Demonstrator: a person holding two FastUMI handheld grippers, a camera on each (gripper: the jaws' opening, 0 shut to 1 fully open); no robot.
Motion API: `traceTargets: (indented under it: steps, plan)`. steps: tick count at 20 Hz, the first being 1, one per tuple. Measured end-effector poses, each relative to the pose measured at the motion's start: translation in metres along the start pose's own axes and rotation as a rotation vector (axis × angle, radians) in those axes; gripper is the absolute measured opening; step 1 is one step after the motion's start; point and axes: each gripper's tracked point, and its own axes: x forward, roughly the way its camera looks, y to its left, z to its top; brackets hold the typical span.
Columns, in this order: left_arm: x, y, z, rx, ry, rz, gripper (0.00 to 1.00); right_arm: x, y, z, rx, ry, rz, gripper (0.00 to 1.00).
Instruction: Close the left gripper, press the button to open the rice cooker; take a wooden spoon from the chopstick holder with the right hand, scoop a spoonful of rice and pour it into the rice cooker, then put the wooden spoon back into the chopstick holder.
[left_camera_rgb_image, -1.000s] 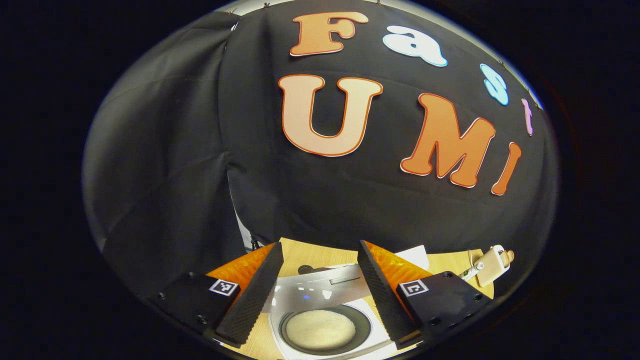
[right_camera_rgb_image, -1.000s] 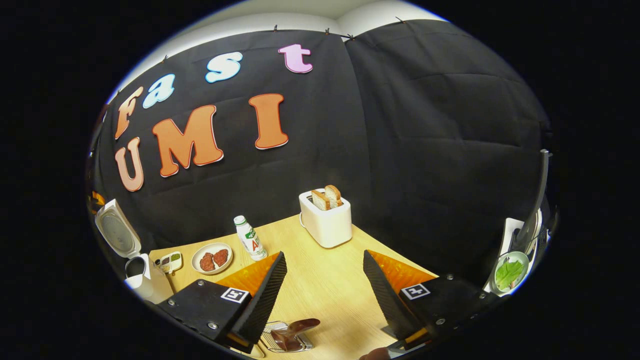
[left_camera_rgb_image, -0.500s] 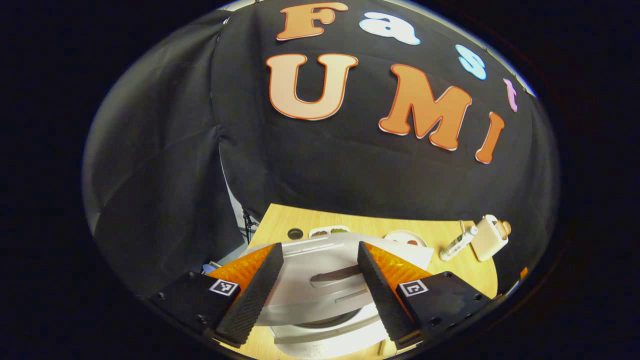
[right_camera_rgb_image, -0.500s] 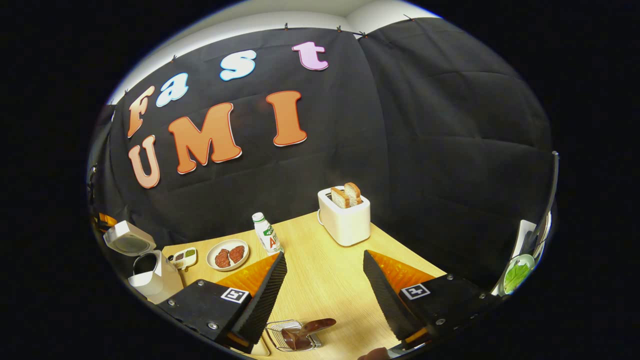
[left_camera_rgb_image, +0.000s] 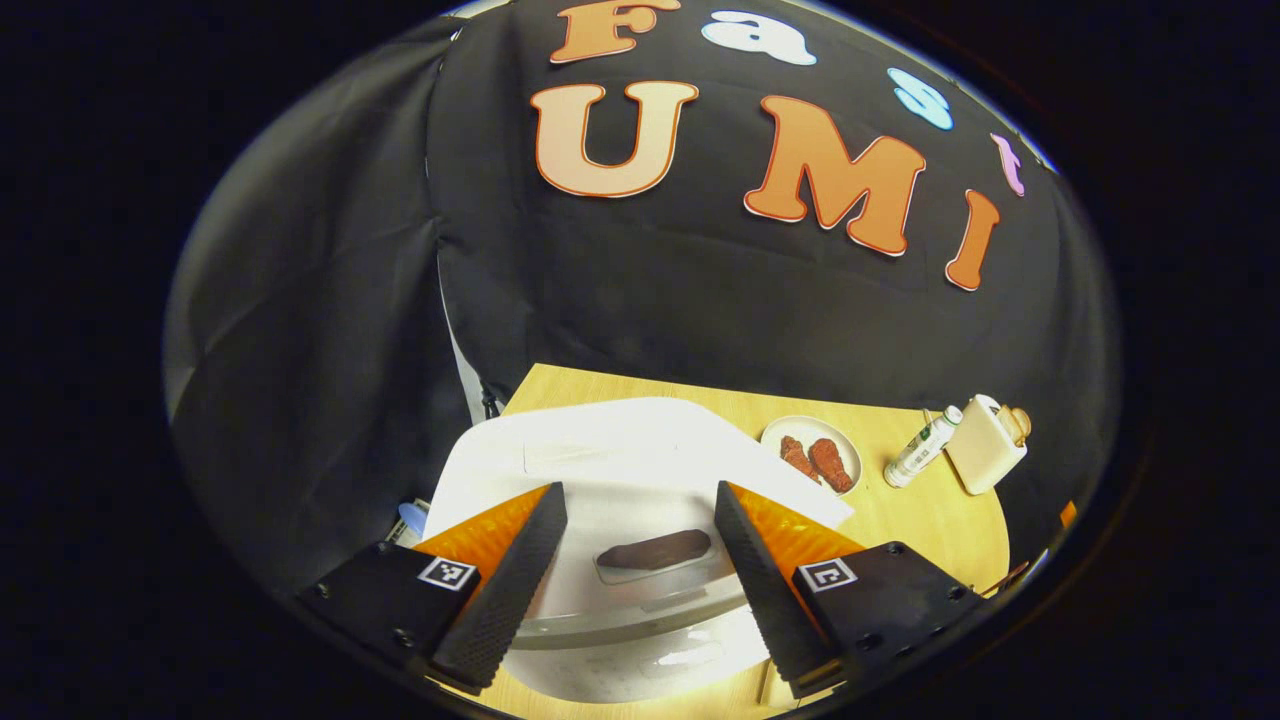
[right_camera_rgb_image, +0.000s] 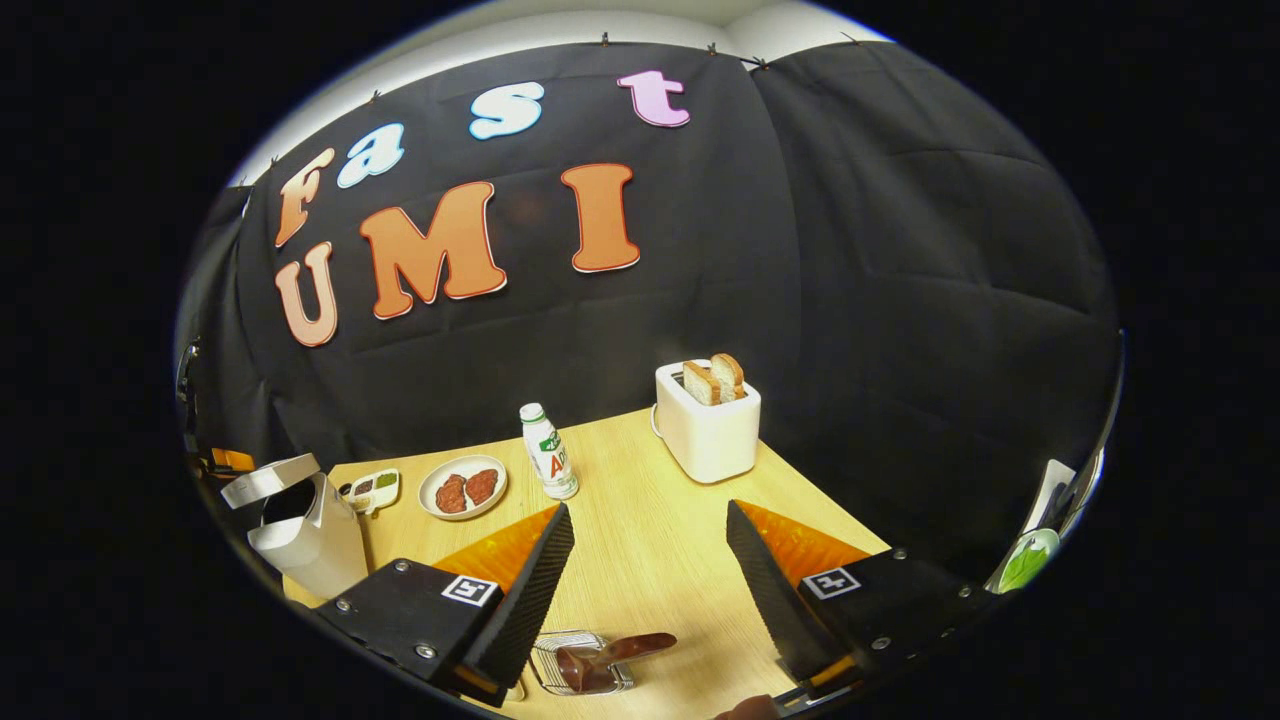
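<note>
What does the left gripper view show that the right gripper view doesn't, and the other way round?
Left gripper view's own: the open left gripper close above the rice cooker, its white lid seen from above with a dark panel.
Right gripper view's own: the open right gripper, the wooden spoon lying in the wire chopstick holder, a small sauce dish, a dish of greens.
Shared: the cooker, the plate of meat, the bottle, the toaster, the wooden table.
</note>
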Motion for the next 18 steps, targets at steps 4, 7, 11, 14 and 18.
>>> traceTargets:
  steps: [4,7,11,14,18]
  plan:
    - [0.005,-0.001,-0.021,0.025,0.013,0.019,1.00,0.006,0.000,-0.003,-0.007,0.013,0.011,0.95]
    - [0.011,-0.001,-0.039,0.036,0.036,0.035,1.00,0.009,-0.002,-0.006,-0.006,0.023,0.016,1.00]
    - [0.013,0.004,-0.053,0.049,0.042,0.068,1.00,0.013,-0.006,-0.007,-0.009,0.030,0.016,0.95]
    - [0.013,0.011,-0.064,0.007,0.031,0.108,1.00,0.014,-0.009,-0.008,-0.007,0.032,0.016,0.95]
    - [0.013,0.009,-0.067,0.009,-0.028,0.120,1.00,0.012,-0.011,-0.018,-0.024,0.049,0.019,1.00]
